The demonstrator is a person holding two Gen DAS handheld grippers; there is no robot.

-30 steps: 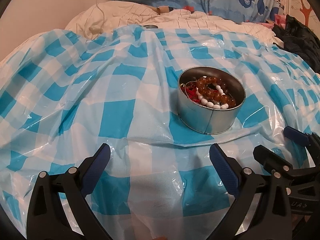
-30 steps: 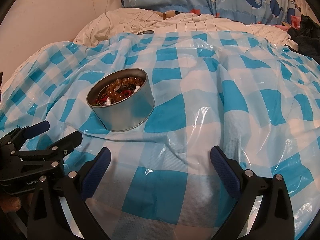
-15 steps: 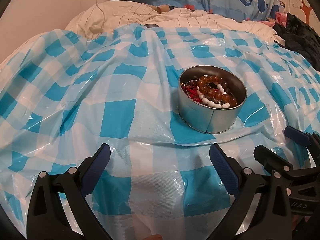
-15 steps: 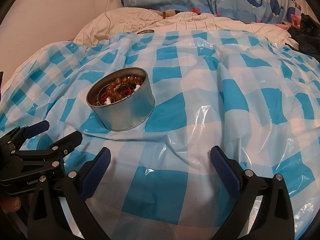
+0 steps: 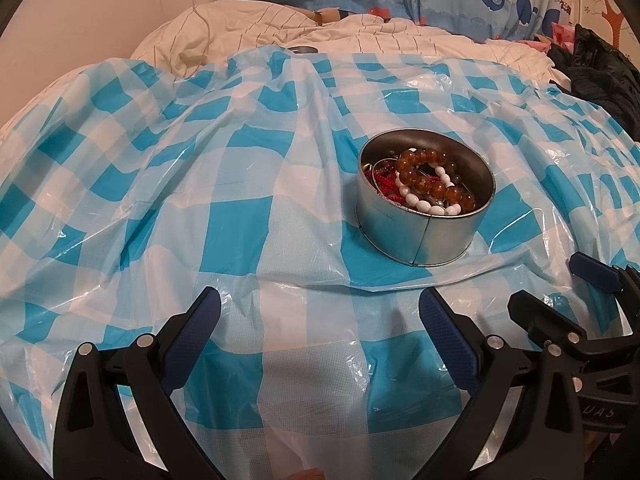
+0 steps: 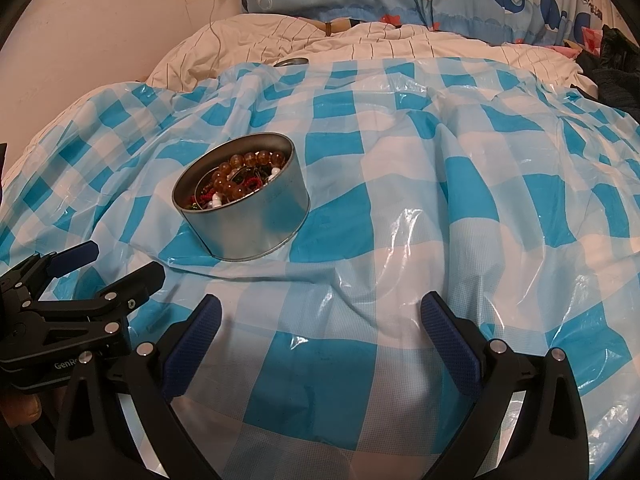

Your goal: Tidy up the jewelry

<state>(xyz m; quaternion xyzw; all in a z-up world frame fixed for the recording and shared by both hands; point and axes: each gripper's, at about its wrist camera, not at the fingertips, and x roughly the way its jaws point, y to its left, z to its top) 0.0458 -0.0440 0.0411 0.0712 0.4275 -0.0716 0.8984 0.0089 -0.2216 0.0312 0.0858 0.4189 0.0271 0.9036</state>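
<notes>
A round metal tin (image 5: 424, 220) filled with an amber bead bracelet (image 5: 430, 178), a white bead bracelet (image 5: 424, 204) and red jewelry is seen upright on a blue-and-white checked plastic sheet (image 5: 200, 184) spread over a bed. The left tool (image 5: 320, 320) is held wide apart and empty above the sheet, near the tin. The right tool (image 5: 560, 288) is seen at the lower right edge, also spread apart.

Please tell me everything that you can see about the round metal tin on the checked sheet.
The round metal tin is a low, silver-grey cylinder with a vertical seam on its side and a rolled bottom edge. It has no lid and stands upright on the blue-and-white checked plastic sheet, which is wrinkled around it. Inside lie an amber bead bracelet, a white bead bracelet and red pieces in a tangle. Neither gripper touches it.
</notes>
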